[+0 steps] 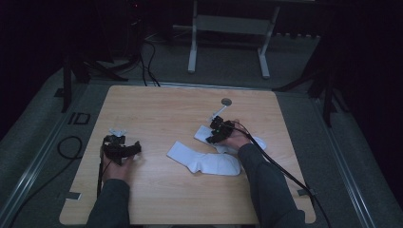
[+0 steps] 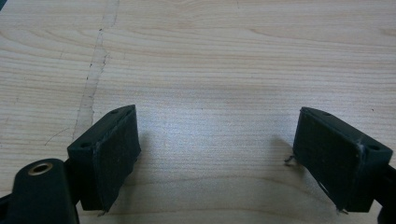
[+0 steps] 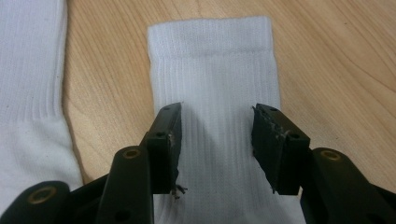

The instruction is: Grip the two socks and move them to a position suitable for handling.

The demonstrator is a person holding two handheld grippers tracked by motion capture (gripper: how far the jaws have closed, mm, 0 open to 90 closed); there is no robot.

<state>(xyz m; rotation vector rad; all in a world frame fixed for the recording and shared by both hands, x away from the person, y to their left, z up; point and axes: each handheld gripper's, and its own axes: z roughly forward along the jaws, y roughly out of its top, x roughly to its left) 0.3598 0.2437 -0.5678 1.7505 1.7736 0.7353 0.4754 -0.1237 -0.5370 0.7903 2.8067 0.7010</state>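
I saw a wooden table [image 1: 157, 199] with two white socks near its middle. One sock [image 1: 204, 160] lay flat between my hands. The other sock [image 3: 219, 70] lay partly under my right hand [image 1: 236, 139], its ribbed cuff pointing away in the right gripper view. My right gripper [image 3: 217, 135] was low over that sock's leg, jaws partly open either side of a raised ridge of the knit, apparently pressing it but not yet closed on it. My left gripper [image 2: 215, 149] sat wide open over bare wood, holding nothing. I judged the socks light, soft and floppy; a pinch at the doubled cuff should hold best.
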